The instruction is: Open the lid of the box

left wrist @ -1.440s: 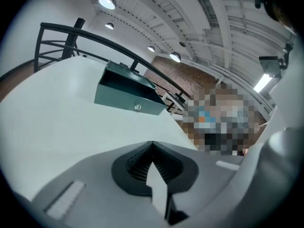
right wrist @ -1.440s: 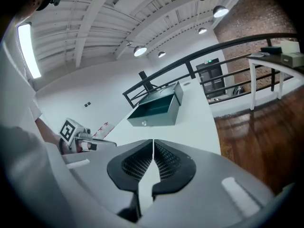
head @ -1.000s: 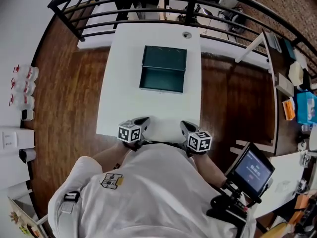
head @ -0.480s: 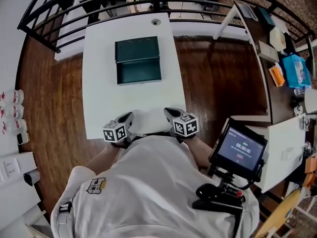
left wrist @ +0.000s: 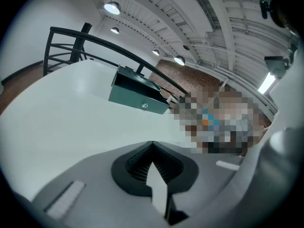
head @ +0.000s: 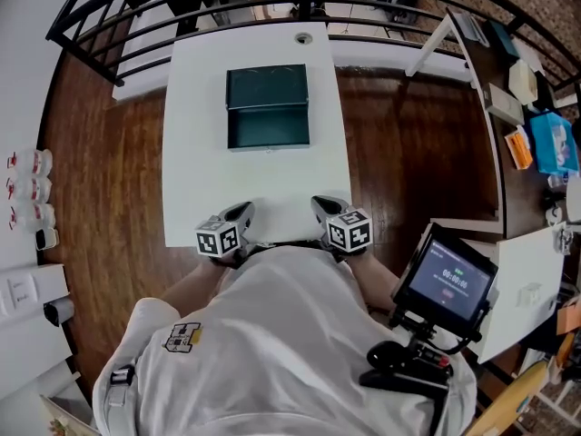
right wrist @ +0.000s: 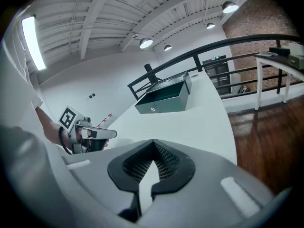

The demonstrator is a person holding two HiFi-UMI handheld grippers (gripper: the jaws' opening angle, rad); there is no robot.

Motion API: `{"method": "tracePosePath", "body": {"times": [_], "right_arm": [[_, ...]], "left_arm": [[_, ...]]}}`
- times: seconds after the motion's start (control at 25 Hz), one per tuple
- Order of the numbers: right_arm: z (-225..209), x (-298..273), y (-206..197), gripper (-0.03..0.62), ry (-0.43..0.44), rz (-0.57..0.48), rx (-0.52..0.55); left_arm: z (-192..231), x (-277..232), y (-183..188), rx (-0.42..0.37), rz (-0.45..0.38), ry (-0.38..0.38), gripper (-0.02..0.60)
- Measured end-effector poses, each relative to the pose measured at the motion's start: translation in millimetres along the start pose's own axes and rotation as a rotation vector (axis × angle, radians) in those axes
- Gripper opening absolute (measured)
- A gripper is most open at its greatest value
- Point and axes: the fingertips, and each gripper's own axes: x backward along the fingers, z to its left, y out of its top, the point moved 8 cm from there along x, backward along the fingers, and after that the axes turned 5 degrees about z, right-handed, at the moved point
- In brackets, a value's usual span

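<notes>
**Box with lid raised, tools parked.** Head view, upper centre: the box (head: 268,127) sits on the white counter (head: 195,162), its lid (head: 267,86) raised behind the open body. Over the last second only the framing drifts; the box and both tools keep their places. The left tool (head: 243,213) and right tool (head: 320,205) rest at the counter's near edge, lower centre, well apart from the box. Each has its jaws together on nothing (both gripper views agree). Judgement: the lid is already open, and the tools look parked, not approaching.
</notes>
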Motion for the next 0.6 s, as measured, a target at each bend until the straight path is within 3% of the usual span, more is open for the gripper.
{"method": "tracePosePath", "body": {"times": [0.6], "right_arm": [[0.6,-0.1,2.0,0.0,0.003,0.009,0.024]], "left_arm": [[-1.7,6.8,-1.9,-0.009,-0.001,-0.008,0.0]]}}
